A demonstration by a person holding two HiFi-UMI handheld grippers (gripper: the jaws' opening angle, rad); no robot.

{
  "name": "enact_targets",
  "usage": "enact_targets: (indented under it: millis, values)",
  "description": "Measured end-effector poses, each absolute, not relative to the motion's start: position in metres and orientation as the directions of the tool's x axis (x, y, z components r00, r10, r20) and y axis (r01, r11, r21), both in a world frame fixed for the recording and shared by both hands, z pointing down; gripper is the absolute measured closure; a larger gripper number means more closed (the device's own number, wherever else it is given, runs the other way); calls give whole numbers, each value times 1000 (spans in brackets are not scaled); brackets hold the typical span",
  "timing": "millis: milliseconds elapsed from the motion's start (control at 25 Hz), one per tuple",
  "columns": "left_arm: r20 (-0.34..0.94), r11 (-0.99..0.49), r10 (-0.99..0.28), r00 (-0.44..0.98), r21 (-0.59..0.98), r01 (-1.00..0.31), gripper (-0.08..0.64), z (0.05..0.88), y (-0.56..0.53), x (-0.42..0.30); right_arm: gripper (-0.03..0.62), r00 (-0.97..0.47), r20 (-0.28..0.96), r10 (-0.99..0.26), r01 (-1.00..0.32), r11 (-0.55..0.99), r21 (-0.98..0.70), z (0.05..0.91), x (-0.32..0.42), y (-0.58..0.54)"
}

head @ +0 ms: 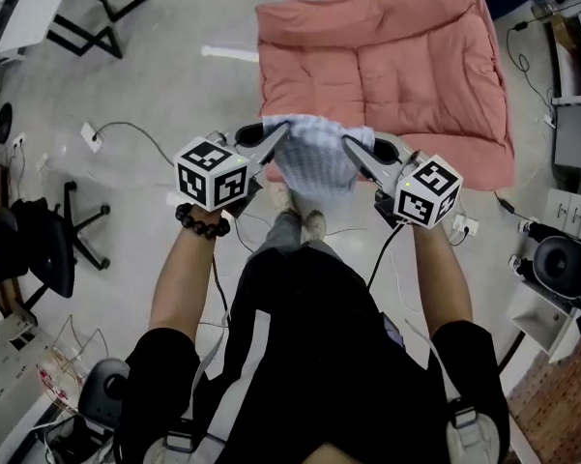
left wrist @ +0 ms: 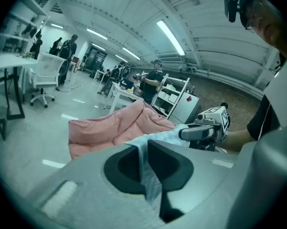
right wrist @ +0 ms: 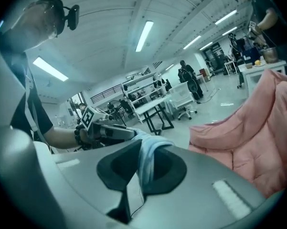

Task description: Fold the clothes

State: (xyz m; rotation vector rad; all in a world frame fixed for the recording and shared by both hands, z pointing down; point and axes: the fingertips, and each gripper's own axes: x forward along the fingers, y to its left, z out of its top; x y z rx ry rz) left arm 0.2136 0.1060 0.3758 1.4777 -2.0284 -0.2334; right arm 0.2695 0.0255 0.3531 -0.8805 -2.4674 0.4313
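Note:
A pale blue-white garment (head: 317,159) hangs in the air between my two grippers, just in front of the pink quilted mat (head: 387,66) on the floor. My left gripper (head: 282,131) is shut on the garment's left top edge. My right gripper (head: 351,143) is shut on its right top edge. In the left gripper view the cloth (left wrist: 148,171) is pinched between the dark jaws, with the right gripper (left wrist: 200,131) across from it. The right gripper view shows the cloth (right wrist: 145,161) bunched in its jaws and the left gripper (right wrist: 112,132) opposite. The garment's lower part drapes down over the person's feet.
The pink mat (left wrist: 114,128) lies on a grey floor. Black chair legs (head: 72,235) stand at the left, cables (head: 126,129) run across the floor, and boxes and a speaker (head: 566,259) crowd the right. Desks, chairs and people (left wrist: 155,82) are in the background.

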Motion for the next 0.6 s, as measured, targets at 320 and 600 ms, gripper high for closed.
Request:
enact_targets:
  millis: [320, 600]
  values:
    - [429, 480, -850, -306, 389, -786, 540, 344, 127, 264, 575, -670, 332, 664, 529, 741, -413, 331, 312, 34]
    - [355, 543, -832, -426, 358, -760, 540, 304, 150, 288, 575, -621, 225, 751, 650, 654, -388, 285, 335, 54]
